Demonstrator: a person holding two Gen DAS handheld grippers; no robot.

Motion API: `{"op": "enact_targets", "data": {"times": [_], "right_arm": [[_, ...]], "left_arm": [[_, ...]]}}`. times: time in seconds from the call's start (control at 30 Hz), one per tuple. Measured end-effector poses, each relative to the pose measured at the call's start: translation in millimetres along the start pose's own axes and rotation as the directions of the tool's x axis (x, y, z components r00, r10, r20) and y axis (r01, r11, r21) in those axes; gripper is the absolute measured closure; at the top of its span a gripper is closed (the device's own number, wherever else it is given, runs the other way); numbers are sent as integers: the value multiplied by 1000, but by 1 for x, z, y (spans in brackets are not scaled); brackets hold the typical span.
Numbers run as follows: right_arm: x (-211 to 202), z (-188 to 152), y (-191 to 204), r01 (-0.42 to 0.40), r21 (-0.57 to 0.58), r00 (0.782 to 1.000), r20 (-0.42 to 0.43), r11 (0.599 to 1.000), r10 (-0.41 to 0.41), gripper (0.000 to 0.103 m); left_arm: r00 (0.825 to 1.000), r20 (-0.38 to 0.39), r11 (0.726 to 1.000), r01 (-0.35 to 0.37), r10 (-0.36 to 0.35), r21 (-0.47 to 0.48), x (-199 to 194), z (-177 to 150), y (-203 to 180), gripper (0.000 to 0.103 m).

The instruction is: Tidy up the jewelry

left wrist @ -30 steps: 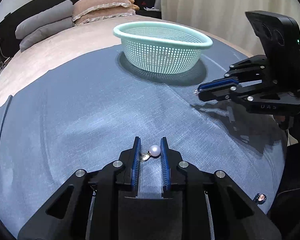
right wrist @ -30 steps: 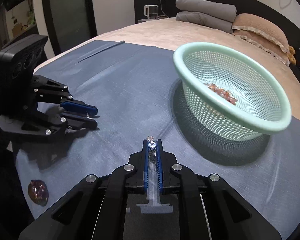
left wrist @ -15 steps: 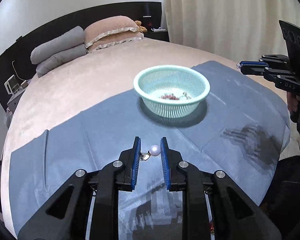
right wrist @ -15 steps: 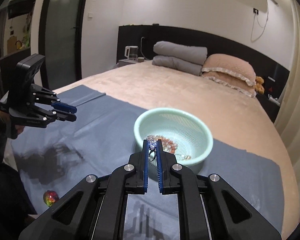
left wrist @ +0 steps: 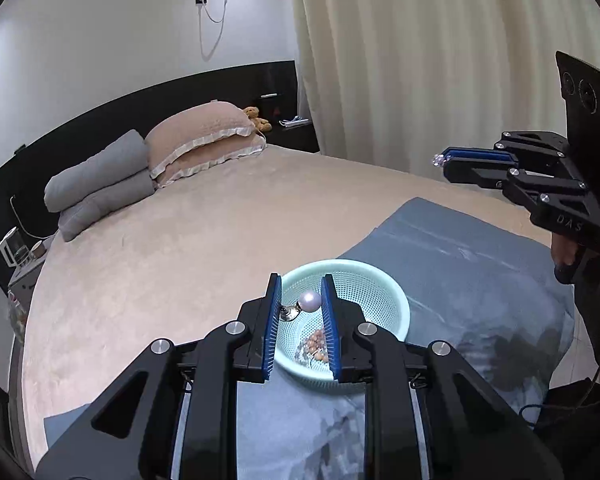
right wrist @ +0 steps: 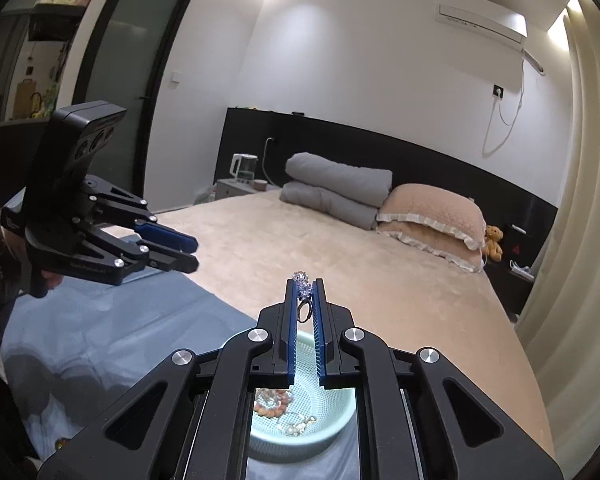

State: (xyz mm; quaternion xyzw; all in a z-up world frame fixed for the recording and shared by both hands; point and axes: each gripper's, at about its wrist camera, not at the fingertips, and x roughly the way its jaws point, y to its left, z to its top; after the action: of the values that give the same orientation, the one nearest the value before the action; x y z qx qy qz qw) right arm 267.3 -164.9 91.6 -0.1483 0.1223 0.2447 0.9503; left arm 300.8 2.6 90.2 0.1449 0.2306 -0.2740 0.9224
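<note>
Pearl earring (left wrist: 309, 301), round and glossy on a small gold fitting, sits pinched in the left gripper (left wrist: 299, 297) above the mint mesh basket (left wrist: 396, 304). Above that basket's near rim, the right gripper (right wrist: 304, 285) clamps a silver ring (right wrist: 304, 307) topped with clear stones.

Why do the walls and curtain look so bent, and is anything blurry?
Left wrist view: the fisheye lens bows the curtain and headboard; the pearl earring stays sharp. Right wrist view: ceiling lights glare, the ring is crisp, the edges go dark.
</note>
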Motion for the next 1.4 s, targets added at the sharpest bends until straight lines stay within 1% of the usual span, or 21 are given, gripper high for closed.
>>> {"op": "enact_targets", "data": {"times": [0.07, 0.1, 0.2, 0.33, 0.43, 0.53, 0.63, 0.73, 0.87, 0.93, 1.0, 1.07, 1.1, 1.13, 1.17, 1.2, 1.23, 1.27, 1.3, 1.33, 1.4], "right_arm": [[19, -10, -3, -11, 16, 1000, -14, 1000, 11, 96], [31, -20, -4, -26, 34, 999, -35, 999, 27, 96], [66, -52, 0, -29, 35, 992, -119, 999, 33, 96], [103, -87, 3, -33, 51, 980, -193, 998, 43, 96], [114, -101, -1, -32, 67, 974, -221, 997, 46, 96], [116, -109, -3, -26, 93, 972, -229, 995, 46, 96], [116, -110, -2, -16, 99, 970, -239, 995, 39, 95], [116, -109, 0, 13, 72, 970, -243, 997, 5, 95], [113, -108, -5, 33, 91, 970, -244, 995, -10, 95], [113, -108, -8, 41, 96, 969, -246, 995, -16, 94], [110, -107, -9, 48, 105, 970, -242, 993, -21, 86], [106, -106, -10, 70, 103, 971, -237, 992, -44, 68], [104, -105, -11, 79, 101, 972, -230, 992, -53, 64], [101, -103, -11, 88, 100, 973, -222, 991, -64, 53], [99, -101, -12, 100, 101, 974, -215, 990, -76, 43], [96, -99, -13, 107, 105, 975, -208, 989, -84, 41], [93, -99, -14, 112, 112, 975, -202, 987, -88, 38], [91, -97, -15, 120, 121, 975, -200, 985, -95, 29], [89, -96, -18, 132, 128, 975, -195, 983, -106, 24], [85, -95, -19, 148, 132, 975, -185, 980, -122, 17], [79, -95, -22, 164, 148, 974, -179, 975, -136, 17]], "left_arm": [[999, -13, 999, 42, -43, -28, 26, -3, 0, 82], [998, -20, 998, 56, -57, -42, 38, -7, -1, 82], [993, -69, 994, 93, -97, -61, 82, -27, -6, 82], [980, -144, 989, 125, -135, -78, 132, -58, -14, 82], [972, -179, 985, 132, -150, -107, 152, -76, -11, 82], [971, -186, 984, 128, -150, -127, 156, -88, -9, 82], [973, -182, 984, 115, -139, -136, 154, -90, -8, 82], [978, -172, 986, 95, -118, -133, 148, -89, -9, 82], [981, -162, 987, 83, -105, -135, 139, -90, -8, 81], [982, -157, 986, 80, -103, -147, 134, -91, -7, 76], [985, -145, 984, 66, -90, -163, 128, -91, -2, 62], [989, -129, 982, 52, -76, -180, 121, -91, 2, 51], [991, -118, 981, 43, -67, -191, 117, -90, 4, 42], [993, -108, 979, 33, -56, -202, 112, -90, 7, 36], [994, -100, 977, 23, -45, -213, 108, -89, 9, 33], [995, -96, 975, 19, -41, -223, 105, -89, 11, 27], [995, -97, 973, 12, -36, -232, 103, -88, 12, 17], [995, -96, 970, -3, -20, -242, 100, -89, 13, 12], [996, -86, 967, -18, -5, -254, 96, -90, 14, 7], [997, -74, 964, -21, 1, -266, 92, -92, 15, 6], [998, -58, 956, -18, 1, -292, 85, -95, 17, 6]]}}
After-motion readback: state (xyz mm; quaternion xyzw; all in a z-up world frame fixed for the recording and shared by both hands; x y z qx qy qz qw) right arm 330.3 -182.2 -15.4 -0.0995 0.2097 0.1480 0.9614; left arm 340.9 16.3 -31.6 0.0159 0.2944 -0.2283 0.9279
